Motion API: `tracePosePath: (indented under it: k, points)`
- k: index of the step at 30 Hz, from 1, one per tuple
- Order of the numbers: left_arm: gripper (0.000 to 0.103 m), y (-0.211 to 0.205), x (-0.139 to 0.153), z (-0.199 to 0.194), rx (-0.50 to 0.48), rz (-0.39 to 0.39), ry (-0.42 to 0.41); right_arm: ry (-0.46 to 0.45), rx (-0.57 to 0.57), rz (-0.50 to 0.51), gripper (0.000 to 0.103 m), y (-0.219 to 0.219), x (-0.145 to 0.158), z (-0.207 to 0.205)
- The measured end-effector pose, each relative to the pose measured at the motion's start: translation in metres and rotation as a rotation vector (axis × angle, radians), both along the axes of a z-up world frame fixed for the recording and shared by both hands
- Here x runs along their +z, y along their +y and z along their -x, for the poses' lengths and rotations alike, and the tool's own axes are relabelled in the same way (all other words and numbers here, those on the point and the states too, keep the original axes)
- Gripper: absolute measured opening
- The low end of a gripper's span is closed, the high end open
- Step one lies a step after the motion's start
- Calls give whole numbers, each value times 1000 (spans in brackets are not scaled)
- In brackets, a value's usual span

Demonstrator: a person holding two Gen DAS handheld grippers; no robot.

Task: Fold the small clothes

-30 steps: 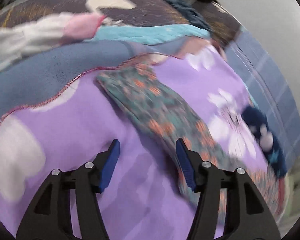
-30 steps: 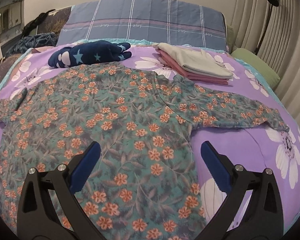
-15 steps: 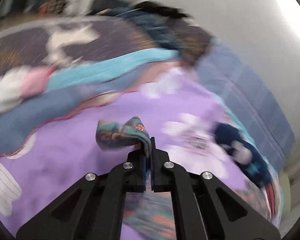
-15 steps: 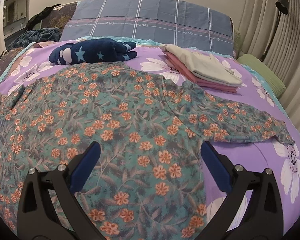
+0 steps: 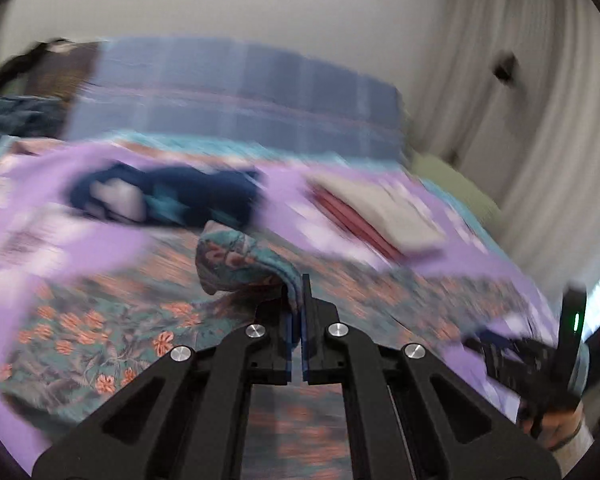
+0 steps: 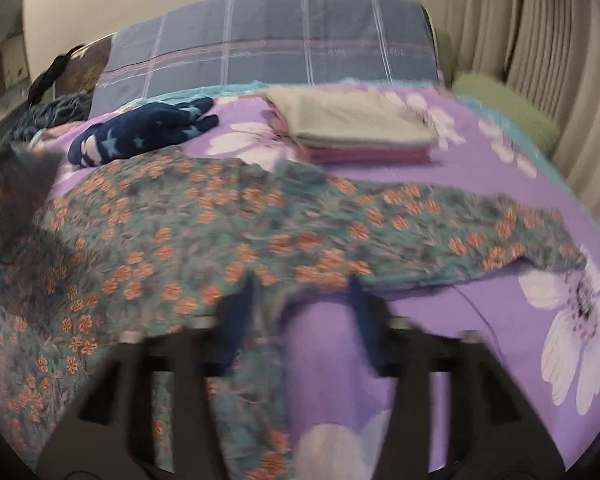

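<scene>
Across the purple flowered bedspread point(image 6: 500, 152) lies the floral shirt point(image 6: 204, 216), one sleeve reaching toward the right edge. Over it the left gripper point(image 5: 299, 300) has its jaws pinched tight on the shirt's other sleeve, lifted clear. Near the shirt's lower right edge, the right gripper point(image 6: 302, 300) has just been closing, jaws part-way apart astride that edge, pads not pressing.

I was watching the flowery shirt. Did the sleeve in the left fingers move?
Yes. The left gripper, shut on the flowery shirt's sleeve, has carried it off the purple blanket and over the shirt body, towards the folded stack.
</scene>
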State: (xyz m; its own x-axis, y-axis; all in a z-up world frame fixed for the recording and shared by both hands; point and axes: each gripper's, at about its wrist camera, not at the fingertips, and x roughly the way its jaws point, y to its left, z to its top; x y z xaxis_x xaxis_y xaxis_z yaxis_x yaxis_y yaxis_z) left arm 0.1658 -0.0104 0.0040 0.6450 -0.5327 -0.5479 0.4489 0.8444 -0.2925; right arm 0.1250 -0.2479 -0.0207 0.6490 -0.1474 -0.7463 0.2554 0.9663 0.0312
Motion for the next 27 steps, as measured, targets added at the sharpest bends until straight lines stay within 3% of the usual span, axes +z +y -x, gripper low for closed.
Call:
tracePosePath:
  k: [2, 3, 4, 5, 6, 9, 12, 16, 18, 19, 21, 25, 27]
  points:
    - [3, -44, -31, 6, -98, -16, 78, 18, -9, -42, 26, -14, -5, 0]
    - [11, -59, -45, 10, -122, -35, 106, 31, 0, -55, 26, -19, -8, -2]
    - [20, -73, -61, 12, -150, -65, 139, 38, 16, -63, 26, -21, -10, -3]
    - [42, -79, -72, 16, -172, -76, 164, 42, 34, -70, 26, -21, -12, -4]
    - [55, -80, -77, 19, -176, -78, 173, 42, 66, -84, 26, -20, -13, -6]
    - [63, -59, -77, 27, -185, -75, 174, 42, 147, -112, 26, -10, -14, -14]
    - [74, -18, -62, 35, -99, -93, 107, 48, 240, -124, 28, 10, -13, -25]
    - [78, 52, -54, 40, 97, -250, 25, 66, 346, -132, 44, 45, -11, -42]
    - [79, 87, -58, 39, 191, -328, 29, 77, 399, -136, 64, 63, -9, -52]
    - [79, 107, -61, 39, 247, -371, 35, 87, 427, -139, 69, 71, -9, -56]
    - [79, 136, -67, 33, 336, -443, 63, 102, 459, -129, 70, 88, -7, -62]
    - [80, 175, -80, 27, 398, -476, 134, 185, 517, -31, 80, 122, -18, -72]
    - [80, 185, -86, 29, 406, -490, 162, 212, 485, -68, 80, 123, -24, -78]
